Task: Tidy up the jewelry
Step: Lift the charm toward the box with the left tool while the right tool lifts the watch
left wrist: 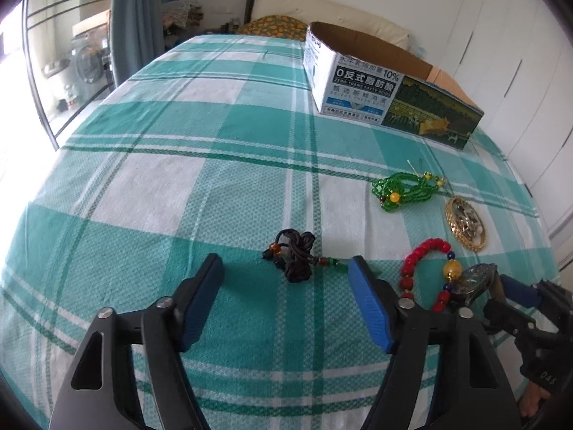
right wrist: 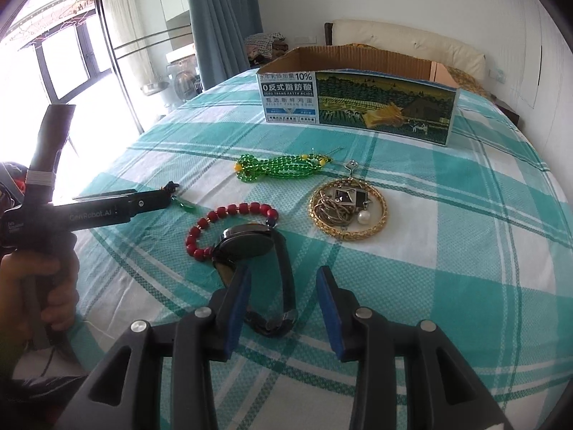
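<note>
while both hover low over the bedspread [left wrist: 215, 165], left hand-held gripper [left wrist: 286, 268] and right hand-held gripper [right wrist: 283, 279] both agape, nothing grasped

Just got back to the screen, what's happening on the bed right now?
A person is sorting jewelry on the plaid bedspread with two handheld grippers. The left gripper is open around the black cord necklace; the right gripper is open over the watch. The red bead bracelet, green bead strand and gold bangle lie loose. The open cardboard box waits beyond.
</note>
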Demonstrator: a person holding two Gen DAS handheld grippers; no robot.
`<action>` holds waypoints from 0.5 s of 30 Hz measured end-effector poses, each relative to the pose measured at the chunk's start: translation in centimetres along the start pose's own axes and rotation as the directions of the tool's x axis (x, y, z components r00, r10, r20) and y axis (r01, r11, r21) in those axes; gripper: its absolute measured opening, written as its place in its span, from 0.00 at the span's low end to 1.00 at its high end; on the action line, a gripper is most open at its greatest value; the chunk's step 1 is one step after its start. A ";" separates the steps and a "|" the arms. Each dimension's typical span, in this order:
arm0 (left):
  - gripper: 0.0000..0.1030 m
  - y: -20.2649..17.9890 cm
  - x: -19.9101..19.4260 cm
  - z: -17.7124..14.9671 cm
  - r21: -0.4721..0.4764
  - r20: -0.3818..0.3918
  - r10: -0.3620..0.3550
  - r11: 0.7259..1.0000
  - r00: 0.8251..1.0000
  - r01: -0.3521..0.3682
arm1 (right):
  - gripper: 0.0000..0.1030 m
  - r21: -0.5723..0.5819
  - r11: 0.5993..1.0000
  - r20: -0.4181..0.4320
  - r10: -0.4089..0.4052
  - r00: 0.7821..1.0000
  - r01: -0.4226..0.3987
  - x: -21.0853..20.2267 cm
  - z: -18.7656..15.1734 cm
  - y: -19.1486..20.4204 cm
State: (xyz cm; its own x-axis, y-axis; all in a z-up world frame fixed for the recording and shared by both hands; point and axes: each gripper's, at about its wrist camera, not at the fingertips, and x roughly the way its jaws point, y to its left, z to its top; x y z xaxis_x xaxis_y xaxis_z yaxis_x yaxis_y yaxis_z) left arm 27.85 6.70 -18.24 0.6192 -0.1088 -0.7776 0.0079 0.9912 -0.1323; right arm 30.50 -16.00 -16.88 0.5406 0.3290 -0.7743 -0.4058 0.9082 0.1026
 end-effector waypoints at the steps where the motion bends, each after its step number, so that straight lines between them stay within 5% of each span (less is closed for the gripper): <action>1: 0.32 -0.5 0.2 0.1 0.034 0.000 0.009 0.999 1.000 -0.009 | 0.06 -0.005 1.000 -0.021 -0.007 1.000 0.007 0.3 0.1 0.0; 2: 0.09 -0.8 0.3 0.2 0.057 -0.009 0.000 0.998 1.000 0.001 | 0.07 0.005 1.000 -0.018 -0.009 1.000 0.009 0.0 0.2 -0.1; 15: 0.08 -0.9 -5.9 3.3 0.001 0.106 -0.183 0.983 0.977 0.184 | 0.07 0.163 0.987 0.076 -0.005 0.997 -0.008 -6.8 0.2 -4.8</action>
State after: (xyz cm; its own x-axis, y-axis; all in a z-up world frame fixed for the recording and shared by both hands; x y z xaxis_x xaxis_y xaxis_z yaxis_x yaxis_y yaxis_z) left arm 26.81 6.66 -11.47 0.6866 -0.2801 -0.6709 0.1224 0.9542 -0.2730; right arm 28.90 -22.53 -12.02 0.5972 0.3435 -0.7248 -0.2848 0.9356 0.2088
